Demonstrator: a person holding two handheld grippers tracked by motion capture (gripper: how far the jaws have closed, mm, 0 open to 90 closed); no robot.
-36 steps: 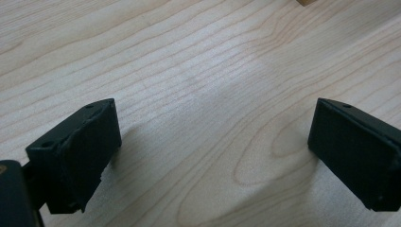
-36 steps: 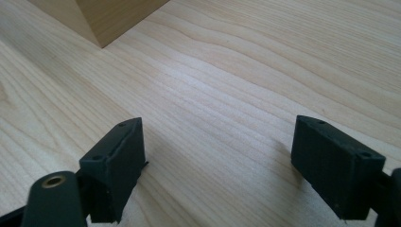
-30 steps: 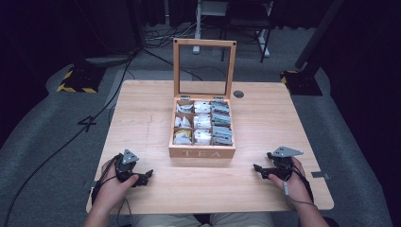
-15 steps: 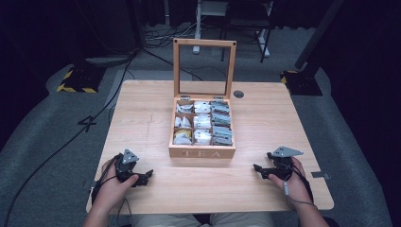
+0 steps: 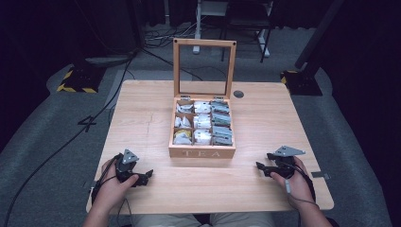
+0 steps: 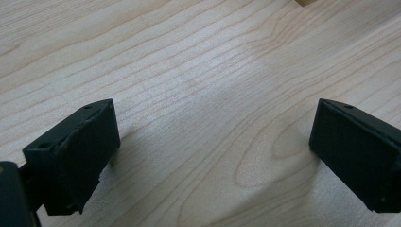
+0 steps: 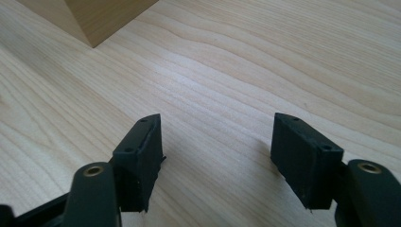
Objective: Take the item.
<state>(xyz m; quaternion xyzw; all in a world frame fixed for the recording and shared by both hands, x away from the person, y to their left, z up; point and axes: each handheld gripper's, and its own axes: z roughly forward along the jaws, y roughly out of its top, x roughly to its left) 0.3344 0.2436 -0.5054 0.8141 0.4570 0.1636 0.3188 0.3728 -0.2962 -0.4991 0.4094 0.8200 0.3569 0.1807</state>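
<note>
Tea box (image 5: pixel 202 152) between both hand-held grippers

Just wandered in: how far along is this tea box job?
Done: the tea box lid stands open, compartments holding packets. In hand: nothing; the left hand-held gripper and right hand-held gripper rest open on the table, apart from the box. Any handling of packets is not yet begun.

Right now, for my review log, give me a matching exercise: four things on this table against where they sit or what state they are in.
Things:
1. tea box lid
2. left gripper
3. right gripper
4. tea bags

Places or states:
A. lying in the compartments of the box
B. open, near the table's front right
C. standing upright, open
D. open, near the table's front left

Pairs: 1-C, 2-D, 3-B, 4-A
</note>
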